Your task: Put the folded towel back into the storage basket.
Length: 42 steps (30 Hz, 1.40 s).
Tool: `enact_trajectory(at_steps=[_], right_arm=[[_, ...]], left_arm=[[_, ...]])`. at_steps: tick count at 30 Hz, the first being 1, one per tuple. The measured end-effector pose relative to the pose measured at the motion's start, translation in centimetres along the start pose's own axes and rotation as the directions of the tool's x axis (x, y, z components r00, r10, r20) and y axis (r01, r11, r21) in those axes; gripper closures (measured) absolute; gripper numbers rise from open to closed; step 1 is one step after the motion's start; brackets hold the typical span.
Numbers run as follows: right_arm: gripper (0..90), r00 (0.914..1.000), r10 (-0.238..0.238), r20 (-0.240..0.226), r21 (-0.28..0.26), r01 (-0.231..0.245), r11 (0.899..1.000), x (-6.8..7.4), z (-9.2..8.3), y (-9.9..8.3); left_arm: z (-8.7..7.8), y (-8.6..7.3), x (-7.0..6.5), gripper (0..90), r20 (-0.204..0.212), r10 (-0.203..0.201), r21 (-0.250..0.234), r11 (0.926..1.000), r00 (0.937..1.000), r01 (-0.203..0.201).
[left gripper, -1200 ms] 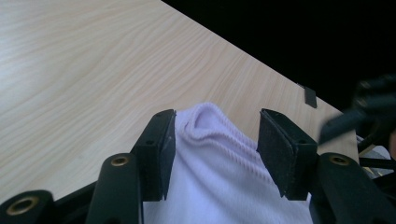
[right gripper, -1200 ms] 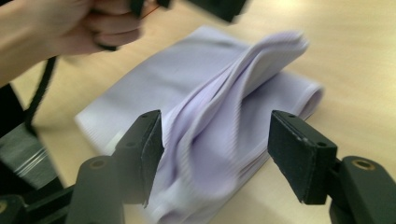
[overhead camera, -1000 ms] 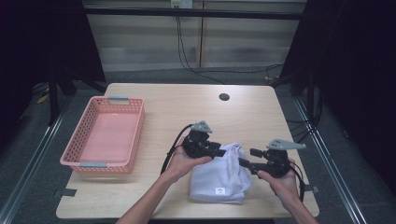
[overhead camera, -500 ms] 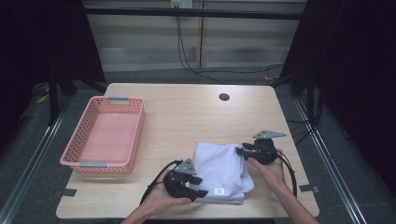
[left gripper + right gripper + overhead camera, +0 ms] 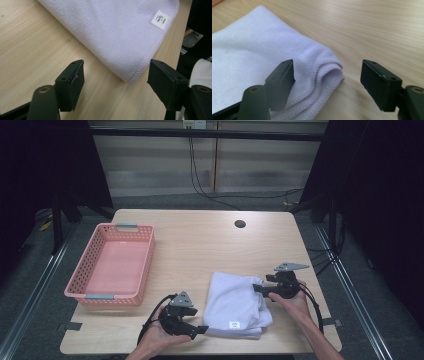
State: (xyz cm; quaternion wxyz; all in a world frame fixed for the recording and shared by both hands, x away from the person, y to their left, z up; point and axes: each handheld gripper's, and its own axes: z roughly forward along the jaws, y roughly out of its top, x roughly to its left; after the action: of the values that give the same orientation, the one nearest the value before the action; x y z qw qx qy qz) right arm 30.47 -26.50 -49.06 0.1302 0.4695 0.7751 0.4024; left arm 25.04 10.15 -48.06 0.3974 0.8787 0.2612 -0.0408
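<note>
High view: both grippers, left (image 5: 202, 330) and right (image 5: 256, 288), just opened wide at opposite corners of the folded white towel (image 5: 232, 304), gripping nothing

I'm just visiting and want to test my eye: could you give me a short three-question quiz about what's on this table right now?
1. True or false: the folded white towel lies inside the pink basket.
2. Which corner of the towel carries the small white label: A) a near corner, by the left gripper; B) a far corner, by the round hole in the table?
3. Fill in: the right gripper has its jaws ____ around a towel corner, not pressing on it.

Key: 1 false; 2 A; 3 open.
</note>
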Motion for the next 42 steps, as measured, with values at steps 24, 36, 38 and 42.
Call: enact_trajectory(at_steps=[24,36,38,42], right_arm=[[22.3,0.9954,-0.033,-0.09,0.098,0.041,0.994,0.3,2.1,0.0],[44.1,0.9856,-0.061,-0.158,0.106,0.079,0.991,1.0,2.1,0.1],[48.9,0.9829,-0.066,-0.172,0.104,0.085,0.991,1.0,2.2,0.0],[59.5,0.9781,-0.042,-0.204,0.115,0.066,0.991,1.1,2.2,0.0]], left_arm=[[3.6,1.1,-1.5,35.7,-0.026,0.129,0.07,0.9894,0.9913,-0.127],[3.4,1.2,-1.3,65.0,0.012,0.114,0.084,0.9899,0.9934,-0.114],[3.4,1.4,-1.1,66.0,0.02,0.117,0.093,0.9886,0.993,-0.118],[3.4,1.4,-1.0,67.7,0.03,0.095,0.09,0.9911,0.995,-0.098]])
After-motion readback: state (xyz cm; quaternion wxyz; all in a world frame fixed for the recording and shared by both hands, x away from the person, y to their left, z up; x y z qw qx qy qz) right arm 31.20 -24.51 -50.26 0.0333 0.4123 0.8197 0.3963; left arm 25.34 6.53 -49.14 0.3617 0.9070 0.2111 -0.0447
